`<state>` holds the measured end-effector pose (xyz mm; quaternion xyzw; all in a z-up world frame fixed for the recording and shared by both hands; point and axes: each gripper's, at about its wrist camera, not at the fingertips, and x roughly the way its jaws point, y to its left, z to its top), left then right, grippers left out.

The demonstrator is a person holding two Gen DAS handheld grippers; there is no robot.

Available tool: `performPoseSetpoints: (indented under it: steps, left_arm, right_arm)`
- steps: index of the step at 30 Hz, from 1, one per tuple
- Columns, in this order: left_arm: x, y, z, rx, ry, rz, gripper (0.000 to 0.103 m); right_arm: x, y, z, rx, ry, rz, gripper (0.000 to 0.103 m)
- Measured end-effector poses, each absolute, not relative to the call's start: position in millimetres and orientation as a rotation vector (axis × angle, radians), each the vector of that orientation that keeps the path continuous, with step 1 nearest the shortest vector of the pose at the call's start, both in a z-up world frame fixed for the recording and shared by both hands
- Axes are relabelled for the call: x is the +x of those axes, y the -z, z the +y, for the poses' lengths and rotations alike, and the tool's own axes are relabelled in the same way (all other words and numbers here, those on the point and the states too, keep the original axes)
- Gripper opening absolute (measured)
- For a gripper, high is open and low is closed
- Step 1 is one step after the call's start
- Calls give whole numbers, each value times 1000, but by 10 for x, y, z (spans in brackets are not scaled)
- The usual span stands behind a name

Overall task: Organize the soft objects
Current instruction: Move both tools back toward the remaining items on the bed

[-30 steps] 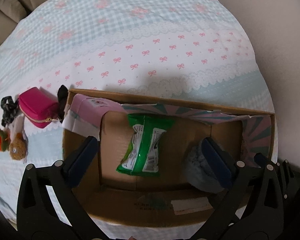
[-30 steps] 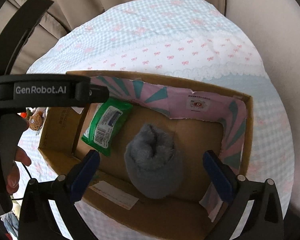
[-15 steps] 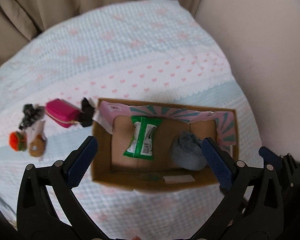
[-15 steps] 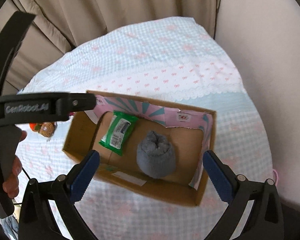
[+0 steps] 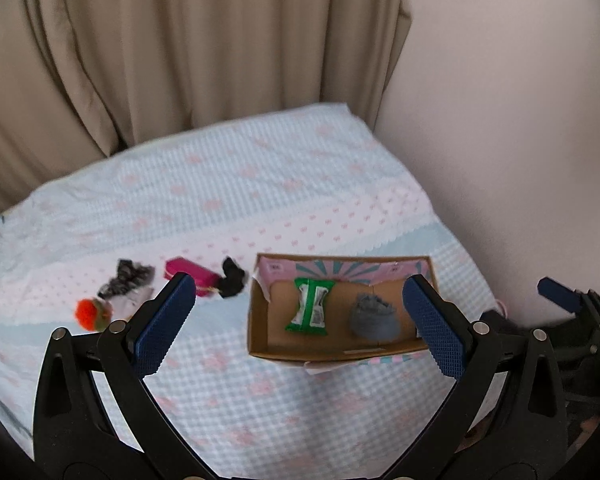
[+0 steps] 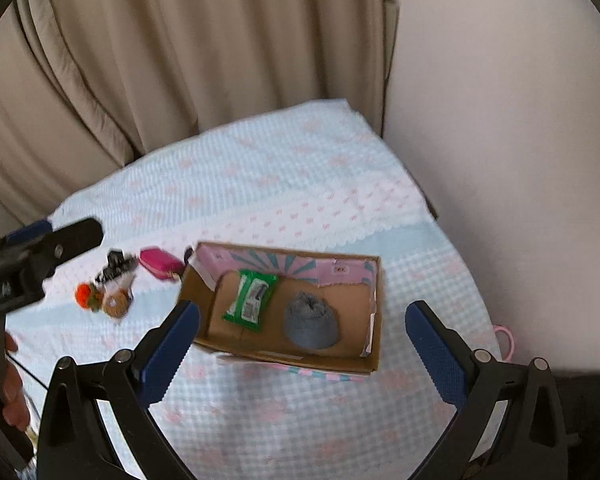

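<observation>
A cardboard box sits on the bed and holds a green wipes pack and a grey rolled sock. Left of the box lie a pink pouch, a black soft item, a black-and-white scrunchie, an orange pompom toy and a brown plush. My left gripper and my right gripper are open, empty and high above the bed.
The bed has a light blue and pink bow-patterned cover. Beige curtains hang behind it and a pale wall stands at the right. A pink loop lies at the bed's right edge.
Both grippers have pulled up and back from the box, so the box looks much smaller and the curtains and wall have come into view. Both stayed open.
</observation>
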<state>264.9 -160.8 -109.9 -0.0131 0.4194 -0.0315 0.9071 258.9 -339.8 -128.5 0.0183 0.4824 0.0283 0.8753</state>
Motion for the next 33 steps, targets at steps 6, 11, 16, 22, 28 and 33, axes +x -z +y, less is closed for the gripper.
performPoseSetpoints:
  steps: [6, 11, 16, 22, 28, 33]
  left_arm:
    - [2131, 749, -1287, -34, 49, 758, 103]
    - [1812, 580, -907, -63, 24, 714, 103]
    - [1535, 423, -425, -60, -1, 681, 103]
    - [1375, 401, 195, -57, -34, 668, 103]
    - [1367, 548, 916, -77, -52, 704, 103]
    - [1425, 807, 1544, -88, -51, 734, 103]
  right_arm:
    - [2267, 902, -3201, 8, -9, 903, 103]
    - [2041, 680, -3017, 33, -13, 850, 103]
    - [1834, 484, -2776, 74, -3, 789, 103]
    - [1748, 368, -2306, 109, -15, 740, 103]
    - [1837, 493, -1601, 90, -45, 759, 103]
    - [1951, 741, -1032, 61, -74, 789, 103]
